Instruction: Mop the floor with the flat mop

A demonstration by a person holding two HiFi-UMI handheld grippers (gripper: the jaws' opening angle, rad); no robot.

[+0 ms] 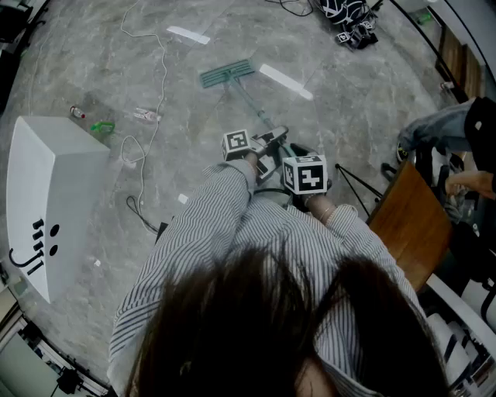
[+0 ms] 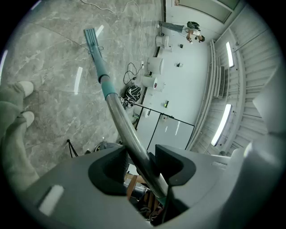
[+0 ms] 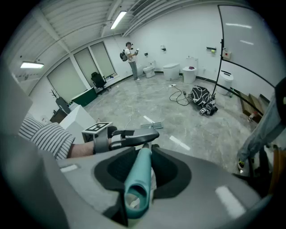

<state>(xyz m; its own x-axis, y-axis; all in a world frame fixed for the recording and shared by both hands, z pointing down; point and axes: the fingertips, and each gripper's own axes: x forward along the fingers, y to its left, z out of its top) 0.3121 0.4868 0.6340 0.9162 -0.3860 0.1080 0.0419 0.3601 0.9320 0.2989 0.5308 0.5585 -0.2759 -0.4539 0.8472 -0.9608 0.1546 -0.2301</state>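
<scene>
The flat mop's teal head [image 1: 227, 74] lies flat on the grey marble floor ahead of me, and its pole [image 1: 253, 108] slopes back to my hands. My left gripper [image 1: 267, 147] is shut on the metal pole [image 2: 127, 127], which runs between its dark pads up to the mop head [image 2: 92, 38]. Higher on the pole, my right gripper [image 1: 298, 159] is shut on the teal handle end [image 3: 138, 179], which pokes back out between its jaws. The left gripper [image 3: 129, 137] and the mop head [image 3: 152, 125] also show in the right gripper view.
A white box [image 1: 46, 194] stands at my left, with a white cable [image 1: 147, 101], a small bottle [image 1: 77, 112] and a green object [image 1: 101, 126] on the floor near it. A wooden table [image 1: 411, 225] and a seated person's leg [image 1: 434, 128] are at right. A black bag [image 1: 349, 19] lies far ahead.
</scene>
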